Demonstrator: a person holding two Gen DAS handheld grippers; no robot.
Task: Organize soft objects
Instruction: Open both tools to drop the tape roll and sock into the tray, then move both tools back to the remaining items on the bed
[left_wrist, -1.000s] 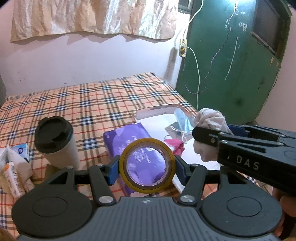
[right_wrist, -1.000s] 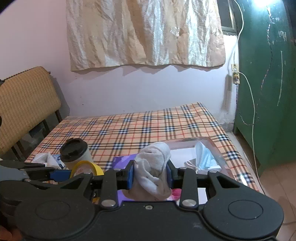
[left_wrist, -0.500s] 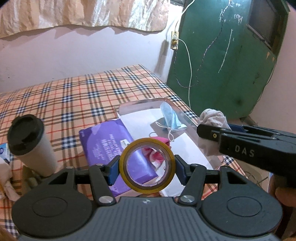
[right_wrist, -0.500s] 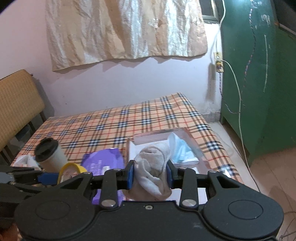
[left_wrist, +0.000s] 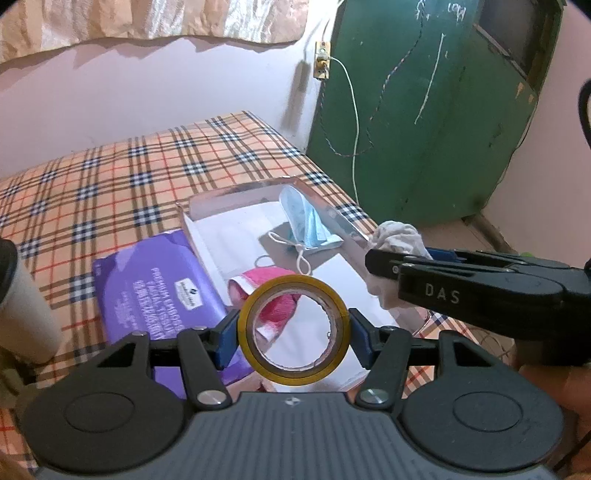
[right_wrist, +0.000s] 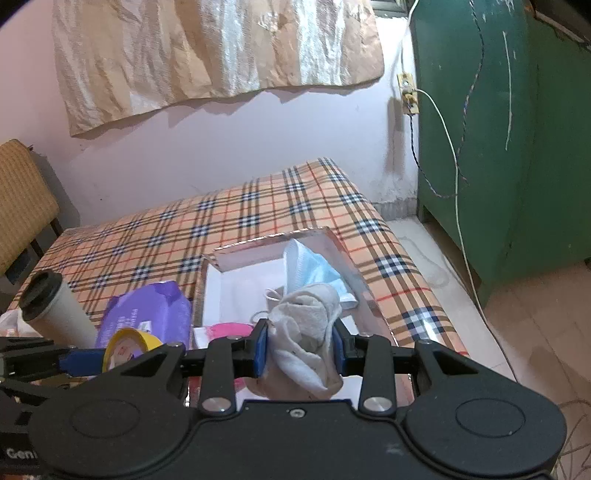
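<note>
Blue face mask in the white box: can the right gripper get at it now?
Probably not: the right gripper is shut on a white sock. The blue face mask lies uncovered in the white box just beyond.

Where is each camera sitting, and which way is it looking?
Left wrist: rides on the left gripper, looking forward over the tape roll it pinches, toward the white box and green door; shows the right gripper too.
Right wrist: rides on the right gripper, looking over the white sock it pinches, toward the wall; the left gripper pokes in at left.
Both see: blue face mask, purple pack, plaid bed.
</note>
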